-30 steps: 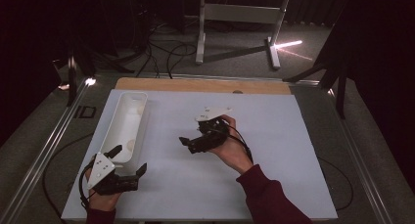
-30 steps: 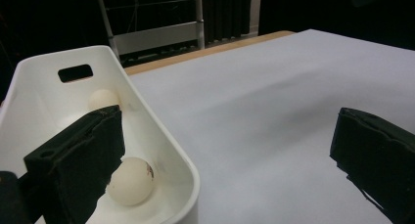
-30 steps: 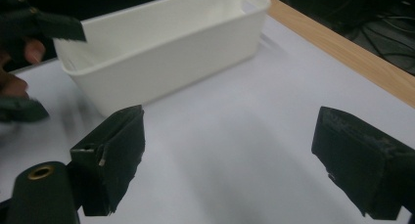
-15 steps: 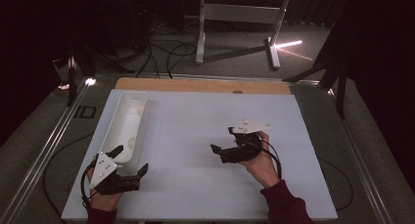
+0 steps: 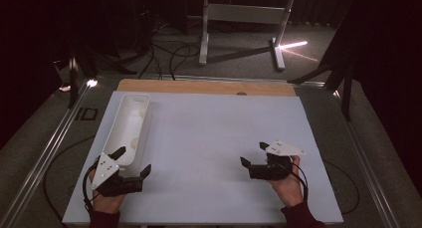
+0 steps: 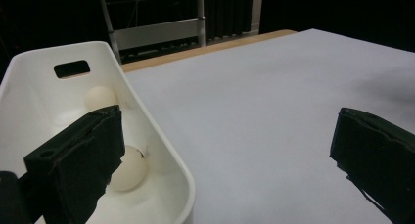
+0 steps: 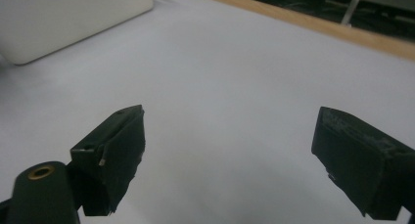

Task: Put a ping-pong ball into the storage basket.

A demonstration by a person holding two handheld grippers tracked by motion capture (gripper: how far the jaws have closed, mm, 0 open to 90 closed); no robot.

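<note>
Since a second ago the right gripper (image 5: 253,162) has drawn back from the middle of the board, near the tray, toward the person, and now rests at about 4 o'clock on the white board (image 5: 214,138), its jaws wide apart and empty, as its own view confirms with bare board between them. Meanwhile the left gripper (image 5: 132,162) has not shifted: it sits at about 8 o'clock, just at the near end of the tray (image 5: 121,123), jaws also spread with nothing between them. Its view looks into the tray (image 6: 161,150), where two pale balls lie: one ball (image 6: 128,168) close to the near wall, partly behind the jaw, and a second ball (image 6: 100,97) farther in, below the handle slot. From the high view the tray runs from 8 toward 11 o'clock along the board's left side. Judging by the retreat and the open, empty jaws, the right hand looks to have finished a drop into the tray, so the placing seems done or nearly so. No other loose thing lies on the board, and both hands seem parked near the front edge.
</note>
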